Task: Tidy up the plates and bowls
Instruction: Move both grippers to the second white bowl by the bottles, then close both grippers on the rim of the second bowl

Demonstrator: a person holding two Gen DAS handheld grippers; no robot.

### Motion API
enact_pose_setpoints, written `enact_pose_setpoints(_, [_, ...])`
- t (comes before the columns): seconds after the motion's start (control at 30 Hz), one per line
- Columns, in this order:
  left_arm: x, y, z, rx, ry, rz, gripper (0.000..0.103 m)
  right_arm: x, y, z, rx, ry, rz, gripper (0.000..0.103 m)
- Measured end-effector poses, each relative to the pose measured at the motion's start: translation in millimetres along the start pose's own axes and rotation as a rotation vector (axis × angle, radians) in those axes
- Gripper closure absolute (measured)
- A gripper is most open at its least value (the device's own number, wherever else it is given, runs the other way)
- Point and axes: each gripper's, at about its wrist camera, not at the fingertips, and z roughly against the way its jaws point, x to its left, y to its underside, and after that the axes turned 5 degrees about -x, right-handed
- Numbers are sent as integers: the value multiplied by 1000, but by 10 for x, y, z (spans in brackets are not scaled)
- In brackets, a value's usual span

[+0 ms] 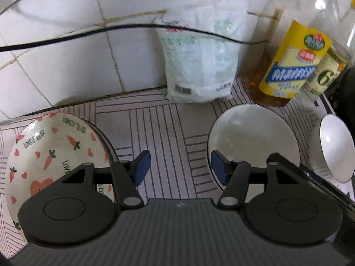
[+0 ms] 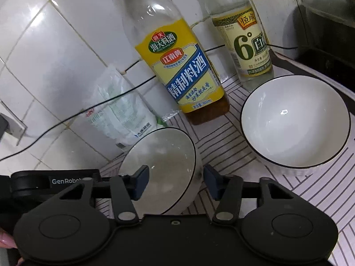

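A carrot-patterned plate (image 1: 51,153) lies at the left, stacked on another plate. A white bowl with a dark rim (image 1: 253,141) sits right of centre; it also shows in the right wrist view (image 2: 162,166). A second white bowl (image 1: 335,146) stands at the far right, seen larger in the right wrist view (image 2: 295,126). My left gripper (image 1: 179,166) is open and empty over the mat between the plate and the bowl. My right gripper (image 2: 175,181) is open, its fingers straddling the near wall of the first bowl, not closed on it.
A striped mat (image 1: 159,128) covers the counter. A white plastic bag (image 1: 199,57), a yellow-labelled cooking wine bottle (image 2: 177,66) and a vinegar bottle (image 2: 244,40) stand against the tiled wall. A black cable (image 1: 88,33) runs along the wall. A dark appliance (image 2: 328,26) is at the right.
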Motion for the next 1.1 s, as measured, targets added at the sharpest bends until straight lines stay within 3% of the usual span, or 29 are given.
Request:
enact_pose_setpoints(0.07, [-25,28,-21,5,26,-8,52,21,22,-21,-4,27,-3,55])
enact_pose_setpoints(0.13, [-16,65,-48,14,75,20,54,12,28,-31,-14,56,-15,69])
enact_pose_setpoints(0.17, [-17,93,-80,24,89,36,63,-3,30,-32,-20,77,-19,82])
enact_pose_setpoints(0.2, [-19,114,-107,32,100,45,71,-28,30,-36,-21,92,-25,85])
enact_pose_setpoints(0.3, [-30,164,-137,34,155,94,89,-97,18,-49,-18,75,-54,86])
enact_pose_setpoints(0.53, [-121,236,45,32,120,76,89,-44,40,-56,-3,92,-8,89])
enact_pose_setpoints(0.67, [-134,261,250,62,74,20,89,-17,76,76,4,53,-6,89])
enact_pose_setpoints(0.9, [-21,297,755,61,76,-16,89,53,120,393,55,-48,-50,88])
enact_pose_setpoints(1.1, [-15,413,1143,68,54,-37,89,189,161,731,38,-105,-3,88])
